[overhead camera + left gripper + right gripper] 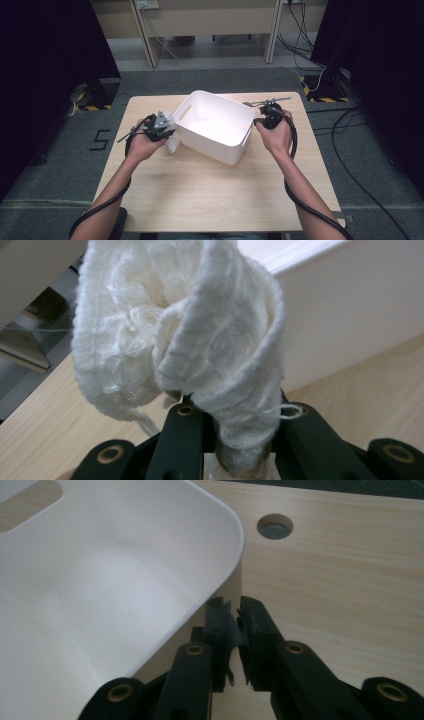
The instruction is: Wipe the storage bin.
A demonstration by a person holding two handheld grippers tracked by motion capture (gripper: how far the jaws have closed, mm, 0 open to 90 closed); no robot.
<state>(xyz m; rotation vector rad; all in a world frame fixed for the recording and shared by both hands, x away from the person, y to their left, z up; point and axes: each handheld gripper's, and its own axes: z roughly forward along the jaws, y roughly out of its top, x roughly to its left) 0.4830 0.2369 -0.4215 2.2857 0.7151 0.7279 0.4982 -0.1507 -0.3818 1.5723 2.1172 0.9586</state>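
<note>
A white plastic bin with handle slots stands on the wooden table, and what I can see of its inside is bare. My left gripper is at the bin's left wall, shut on a bunched white knitted cloth that bulges above its jaws. Some of the cloth hangs toward the tabletop. My right gripper is at the bin's right end. Its jaws stand just outside the rounded rim corner, a slim gap apart, with nothing between them.
The bin wall rises close beside the cloth. A round cable hole is in the tabletop past the right gripper. Bare wood spreads across the table's near half. Black stands and cables lie on the floor beyond the table.
</note>
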